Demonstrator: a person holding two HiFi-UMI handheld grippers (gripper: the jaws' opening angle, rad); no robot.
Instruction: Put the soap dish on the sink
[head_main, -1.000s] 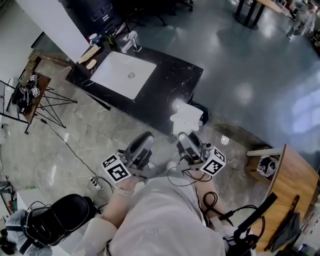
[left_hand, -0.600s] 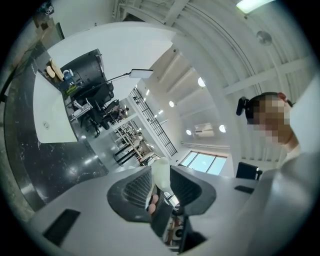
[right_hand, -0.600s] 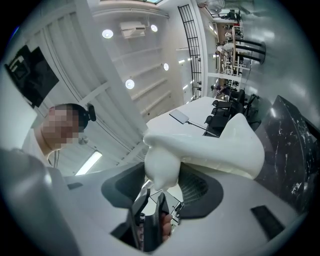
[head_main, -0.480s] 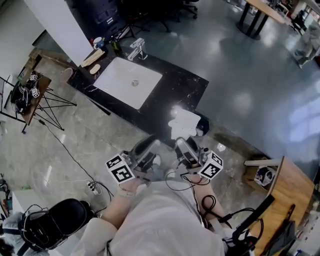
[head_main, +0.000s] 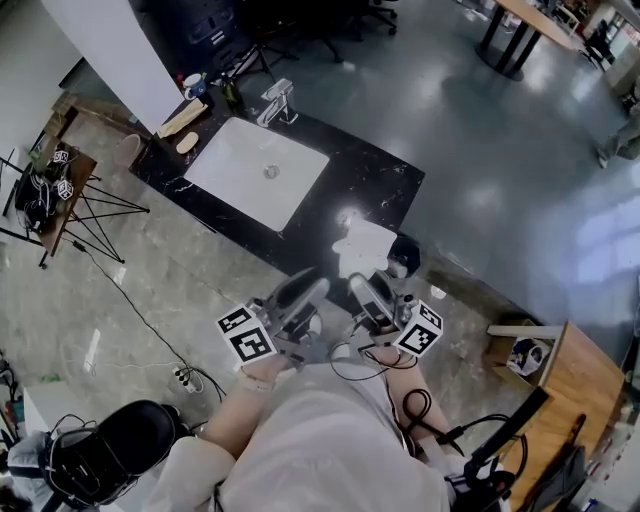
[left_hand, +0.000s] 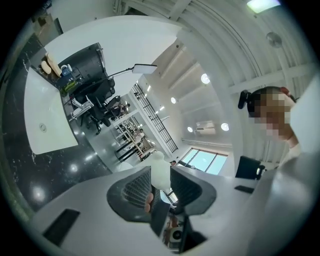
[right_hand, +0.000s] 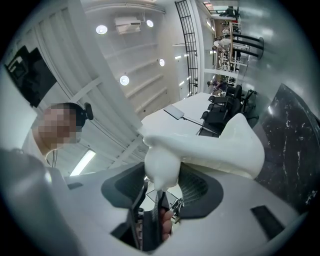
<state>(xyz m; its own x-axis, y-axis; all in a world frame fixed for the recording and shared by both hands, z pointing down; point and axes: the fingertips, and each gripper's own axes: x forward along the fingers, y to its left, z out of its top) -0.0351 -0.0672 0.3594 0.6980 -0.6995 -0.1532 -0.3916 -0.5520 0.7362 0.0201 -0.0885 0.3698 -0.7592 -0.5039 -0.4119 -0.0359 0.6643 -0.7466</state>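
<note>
The white soap dish (head_main: 366, 246) (right_hand: 215, 145) hangs in the air just short of the black counter's (head_main: 375, 180) near corner. My right gripper (head_main: 362, 280) (right_hand: 162, 182) is shut on its rounded lower edge. The white basin (head_main: 256, 170) lies farther along the counter to the upper left, also seen in the left gripper view (left_hand: 42, 125). My left gripper (head_main: 312, 290) (left_hand: 161, 182) floats beside the right one, open; its jaws have just been opening and nothing sits between them. The dish shows pale beyond them.
A chrome faucet (head_main: 278, 100), wooden pieces (head_main: 180, 120) and bottles (head_main: 205, 88) stand at the basin's far end. A tripod and small stand (head_main: 60, 200) are at the left, a black chair (head_main: 120, 450) at the lower left, a wooden table (head_main: 580, 380) at the right.
Both grippers and the soap dish have moved forward toward the counter. The left gripper's jaws stand a little wider.
</note>
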